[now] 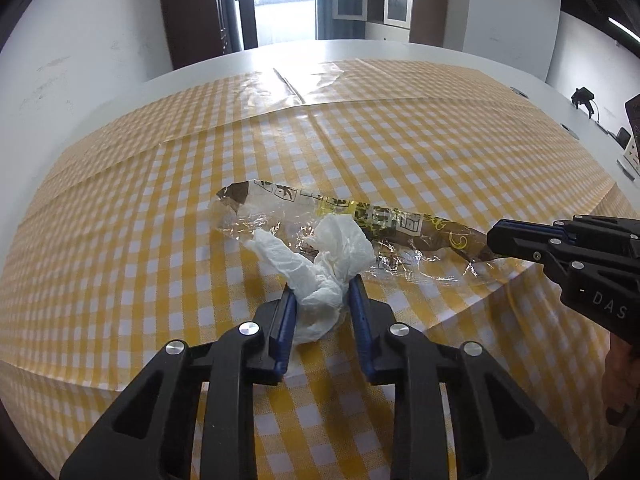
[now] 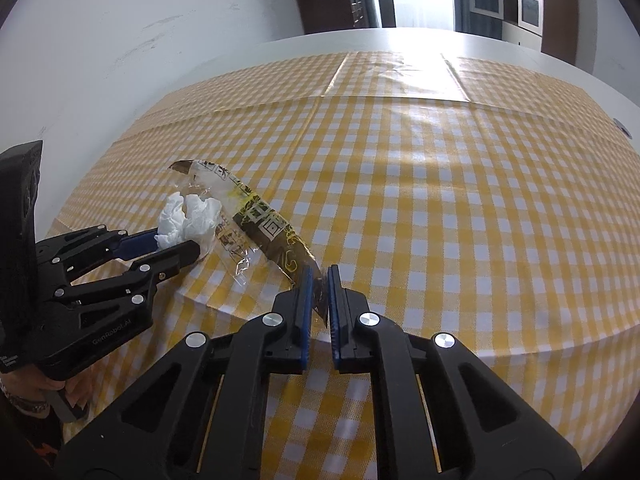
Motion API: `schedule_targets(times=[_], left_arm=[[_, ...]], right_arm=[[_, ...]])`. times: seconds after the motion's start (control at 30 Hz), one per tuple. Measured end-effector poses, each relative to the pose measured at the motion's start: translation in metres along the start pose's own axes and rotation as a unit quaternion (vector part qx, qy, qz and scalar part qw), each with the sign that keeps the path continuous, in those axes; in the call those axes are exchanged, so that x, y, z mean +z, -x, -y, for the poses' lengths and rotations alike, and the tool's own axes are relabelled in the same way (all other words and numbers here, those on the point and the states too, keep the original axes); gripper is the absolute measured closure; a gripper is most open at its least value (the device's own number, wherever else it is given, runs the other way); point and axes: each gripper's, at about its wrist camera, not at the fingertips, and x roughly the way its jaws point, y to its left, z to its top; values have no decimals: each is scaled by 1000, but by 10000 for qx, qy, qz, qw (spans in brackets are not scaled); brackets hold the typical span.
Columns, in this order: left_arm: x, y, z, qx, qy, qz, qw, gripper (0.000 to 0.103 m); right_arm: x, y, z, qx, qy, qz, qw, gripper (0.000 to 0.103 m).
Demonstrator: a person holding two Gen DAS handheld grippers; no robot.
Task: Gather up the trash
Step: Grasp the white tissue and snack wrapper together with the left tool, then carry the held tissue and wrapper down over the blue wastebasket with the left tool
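A crumpled white tissue (image 1: 320, 264) lies on the yellow checked tablecloth (image 1: 160, 208), partly on a long clear and brown plastic wrapper (image 1: 360, 216). My left gripper (image 1: 322, 288) is shut on the tissue's near end, its blue pads pressing both sides. From the right, my right gripper (image 1: 494, 238) pinches the wrapper's brown end. In the right wrist view the right gripper (image 2: 319, 276) is shut on the wrapper (image 2: 260, 220), and the left gripper (image 2: 176, 242) holds the tissue (image 2: 188, 216) at the left.
The white table (image 1: 360, 46) reaches past the cloth toward a wall and a doorway. Small dark devices (image 1: 584, 96) sit at the table's far right. A hand (image 2: 24, 396) holds the left gripper's handle low at the left.
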Motion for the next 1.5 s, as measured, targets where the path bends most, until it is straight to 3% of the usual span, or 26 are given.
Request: schedule_targets(times=[0.13, 0.23, 0.37, 0.5, 0.9, 1.07, 1.3, 1.5], left_arm=[[2, 11, -4, 55, 50, 206, 9998, 85], [1, 18, -14, -5, 455, 146, 9989, 86], [-12, 63, -18, -177, 682, 374, 9968, 86], [-51, 118, -8, -443, 836, 670, 9933, 86], [-171, 228, 47, -1135, 786, 1203, 9831, 86], [-209, 260, 67, -1191, 630, 1343, 9817, 86], [-259, 276, 72, -1112, 731, 1354, 9818, 86], [-307, 275, 76, -1333, 745, 1156, 9815, 86]], right_arm=[[0, 4, -2, -26, 53, 97, 9999, 100], [2, 16, -4, -193, 21, 332, 9993, 100], [0, 47, -17, -226, 240, 487, 9983, 100], [-20, 83, -29, -148, 285, 642, 9974, 100], [-137, 180, -65, 334, 517, 1072, 9923, 100], [-185, 211, -79, 597, 659, 1146, 9894, 100], [-248, 236, -87, 816, 815, 1072, 9875, 100], [-302, 240, -92, 845, 898, 814, 9890, 100]])
